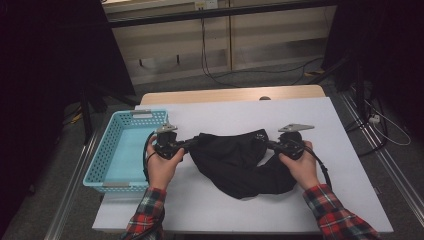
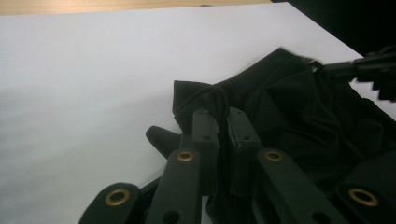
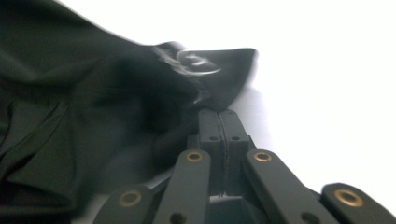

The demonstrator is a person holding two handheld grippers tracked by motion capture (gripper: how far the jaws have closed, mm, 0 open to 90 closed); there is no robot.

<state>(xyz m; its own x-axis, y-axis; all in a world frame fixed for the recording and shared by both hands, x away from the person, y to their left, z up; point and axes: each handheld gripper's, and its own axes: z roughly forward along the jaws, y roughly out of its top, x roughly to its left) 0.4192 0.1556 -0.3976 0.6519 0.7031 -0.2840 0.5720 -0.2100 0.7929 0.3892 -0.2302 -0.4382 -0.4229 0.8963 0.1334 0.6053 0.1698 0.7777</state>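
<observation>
garment (image 1: 235, 160): 1, black | basket (image 1: 107, 165): 1 | left tongs (image 1: 189, 144): clamped on garment | right tongs (image 1: 269, 144): clamped on garment

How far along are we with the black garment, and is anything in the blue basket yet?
Done: both tongs are shut on the black garment, the left tongs pinching its left end, the right tongs its right edge. In hand: it lies bunched on the white table, held at both sides. Left: the blue basket looks empty, so any folding or moving remains.
</observation>
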